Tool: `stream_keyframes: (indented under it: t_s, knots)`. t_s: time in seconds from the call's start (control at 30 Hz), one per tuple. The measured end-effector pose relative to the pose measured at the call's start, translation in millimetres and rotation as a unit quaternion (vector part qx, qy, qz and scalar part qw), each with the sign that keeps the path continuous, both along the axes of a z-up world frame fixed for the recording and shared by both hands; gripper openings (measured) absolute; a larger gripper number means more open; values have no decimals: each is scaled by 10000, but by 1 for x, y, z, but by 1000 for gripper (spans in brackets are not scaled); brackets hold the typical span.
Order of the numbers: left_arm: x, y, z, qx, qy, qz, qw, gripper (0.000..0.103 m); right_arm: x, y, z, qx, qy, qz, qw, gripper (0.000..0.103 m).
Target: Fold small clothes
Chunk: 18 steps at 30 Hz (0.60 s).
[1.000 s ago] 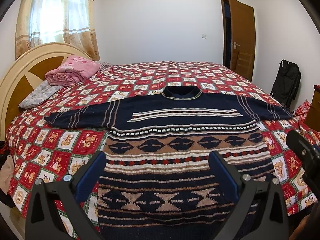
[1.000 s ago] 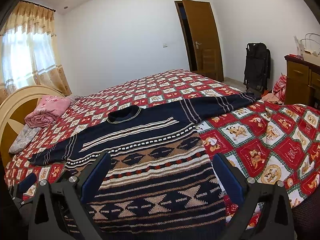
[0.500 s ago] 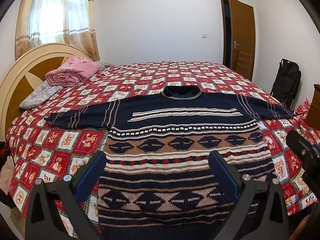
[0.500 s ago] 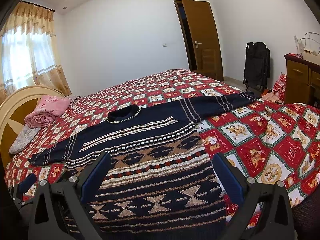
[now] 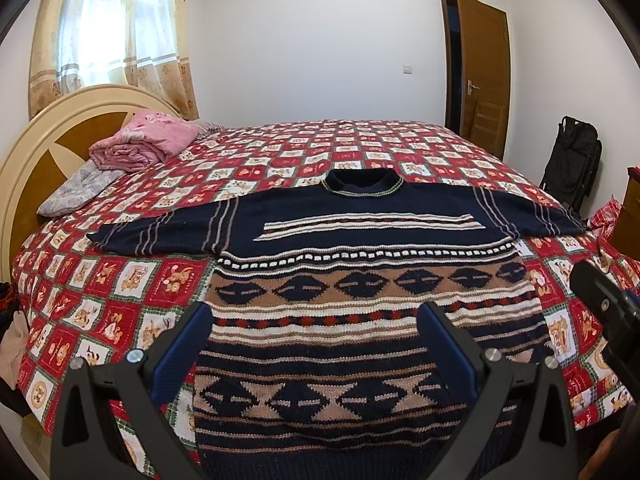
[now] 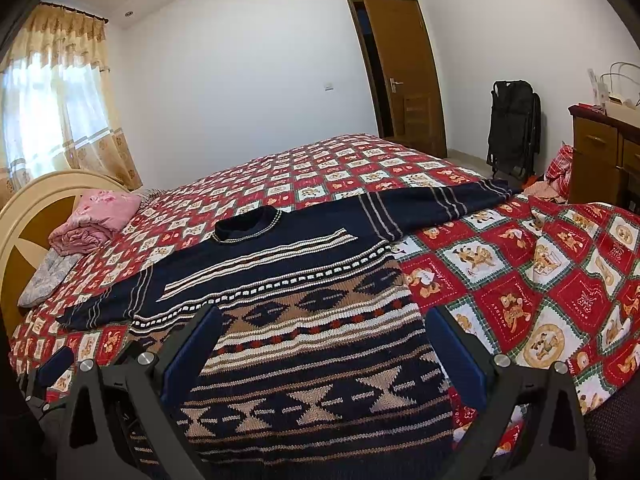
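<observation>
A patterned knit sweater [image 5: 360,264] lies flat and face up on the checked bedspread [image 5: 120,292], sleeves stretched straight out to either side, collar pointing toward the far side of the bed and hem at the near edge. Nothing has been folded yet, so I judge the task is right at its start.

The left gripper [image 5: 316,344] hovers above the lower part of the sweater with its jaws spread wide and nothing between them. The right gripper [image 6: 324,344] hangs over the same end, a little toward the sweater's right side, jaws equally wide and empty.

The risks I see from here are mostly about the knit itself. It looks thick and loose, so a pinch at the hem might catch only the top layer and leave the back layer behind, dragging the body crooked. A deep pinch could also grab the bedspread underneath and lift it with the garment. The right sleeve [image 6: 436,204] reaches close to the bed's far edge and could slide off if the body is tugged that way. The pink folded blanket [image 5: 140,144] by the headboard [image 5: 24,168] sits well apart and should not interfere
</observation>
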<state>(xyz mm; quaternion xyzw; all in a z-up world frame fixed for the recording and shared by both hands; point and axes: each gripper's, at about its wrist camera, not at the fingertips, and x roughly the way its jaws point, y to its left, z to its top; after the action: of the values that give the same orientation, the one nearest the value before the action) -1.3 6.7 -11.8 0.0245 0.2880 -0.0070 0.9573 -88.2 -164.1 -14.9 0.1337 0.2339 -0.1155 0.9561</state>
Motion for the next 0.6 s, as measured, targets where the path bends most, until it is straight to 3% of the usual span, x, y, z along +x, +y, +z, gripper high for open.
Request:
stream_keyframes:
  t_s: [0.6]
  knots:
    - [3, -6, -4, -1, 100, -24, 9999, 103, 3, -4, -8, 127, 103, -38, 9999, 102]
